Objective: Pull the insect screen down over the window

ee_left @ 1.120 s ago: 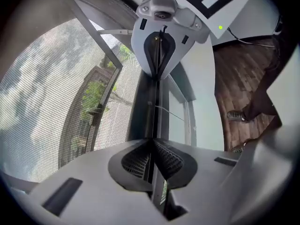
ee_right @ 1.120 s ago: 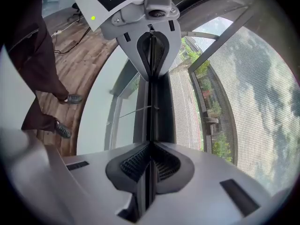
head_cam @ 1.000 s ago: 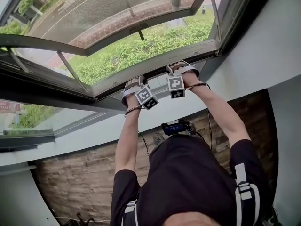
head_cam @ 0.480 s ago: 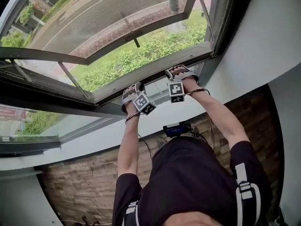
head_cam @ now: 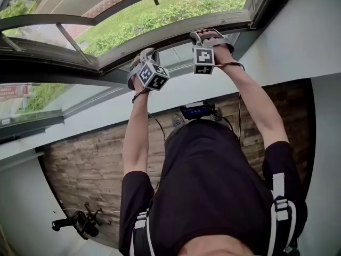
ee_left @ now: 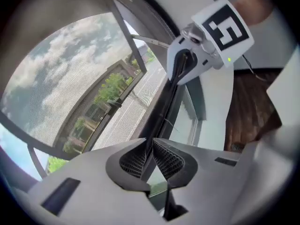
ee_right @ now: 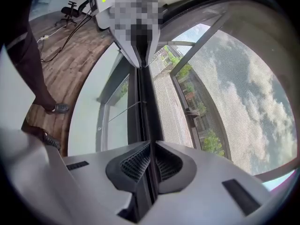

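Note:
The insect screen's dark bottom bar [head_cam: 176,40] runs along the window's lower frame, with grey mesh [head_cam: 122,20] above it. My left gripper [head_cam: 143,57] is shut on the bar, and my right gripper [head_cam: 205,39] is shut on it further right. In the left gripper view the jaws [ee_left: 151,149] pinch the bar [ee_left: 161,111], which leads up to the right gripper [ee_left: 187,64], with mesh [ee_left: 61,88] to the left. From the right gripper view the jaws [ee_right: 151,156] clamp the same bar [ee_right: 143,107], mesh [ee_right: 234,93] on the right.
A white sill and wall band [head_cam: 160,97] lie below the window, then wooden floor [head_cam: 90,164]. A black office chair [head_cam: 80,223] stands at the lower left. A fixed pane [head_cam: 32,100] adjoins on the left. A cabled device [head_cam: 196,111] hangs at the person's waist.
Both grippers and the bar sit higher in the head view as the camera has tilted down. Less of the window and more floor, with the chair, now show.

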Action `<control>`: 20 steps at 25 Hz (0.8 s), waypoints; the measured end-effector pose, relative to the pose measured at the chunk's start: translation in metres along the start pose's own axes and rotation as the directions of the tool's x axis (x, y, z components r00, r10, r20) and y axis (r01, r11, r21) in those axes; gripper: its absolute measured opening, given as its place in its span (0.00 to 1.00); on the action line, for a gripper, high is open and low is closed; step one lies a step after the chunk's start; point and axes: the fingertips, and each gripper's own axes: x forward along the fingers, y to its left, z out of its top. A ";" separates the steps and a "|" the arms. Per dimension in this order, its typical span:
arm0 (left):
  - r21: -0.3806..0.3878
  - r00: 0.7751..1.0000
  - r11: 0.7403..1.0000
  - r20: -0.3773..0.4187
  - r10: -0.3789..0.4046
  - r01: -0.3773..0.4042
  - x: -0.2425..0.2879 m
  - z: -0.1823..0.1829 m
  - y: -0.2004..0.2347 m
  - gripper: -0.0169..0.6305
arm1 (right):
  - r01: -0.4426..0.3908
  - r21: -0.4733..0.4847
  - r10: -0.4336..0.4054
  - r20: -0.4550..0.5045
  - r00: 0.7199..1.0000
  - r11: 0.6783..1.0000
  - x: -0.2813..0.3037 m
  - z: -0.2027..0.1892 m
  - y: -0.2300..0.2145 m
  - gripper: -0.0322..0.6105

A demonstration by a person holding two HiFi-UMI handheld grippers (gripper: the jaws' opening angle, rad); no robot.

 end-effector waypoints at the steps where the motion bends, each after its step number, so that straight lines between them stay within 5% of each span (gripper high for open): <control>1: -0.067 1.000 0.998 0.015 -0.004 0.005 -0.005 0.000 -0.001 0.08 | -0.005 0.011 0.005 0.008 1.000 1.000 -0.002 -0.001 0.002 0.09; 6: -0.348 0.997 0.937 0.073 0.009 0.017 -0.036 -0.003 -0.018 0.08 | -0.046 0.115 0.039 0.066 0.997 0.992 -0.013 -0.011 0.019 0.09; 9: -0.497 0.992 0.867 0.124 0.036 0.031 -0.061 -0.010 -0.028 0.08 | -0.077 0.210 0.051 0.124 0.991 0.975 -0.018 -0.015 0.027 0.09; 11: -0.629 0.982 0.776 0.174 0.072 0.055 -0.083 -0.019 -0.030 0.08 | -0.090 0.289 0.041 0.169 0.985 0.953 -0.026 -0.016 0.027 0.09; 14: -0.791 0.961 0.604 0.235 0.149 0.100 -0.120 -0.043 -0.033 0.08 | -0.096 0.433 -0.008 0.231 0.973 0.896 -0.045 -0.023 0.030 0.09; 18: -0.893 0.919 0.405 0.313 0.240 0.198 -0.165 -0.080 -0.045 0.08 | -0.096 0.609 -0.080 0.255 0.964 0.787 -0.096 -0.042 0.058 0.09; 20: -0.900 0.885 0.339 0.374 0.279 0.274 -0.186 -0.090 -0.046 0.08 | -0.092 0.678 -0.111 0.250 0.962 0.729 -0.125 -0.052 0.077 0.09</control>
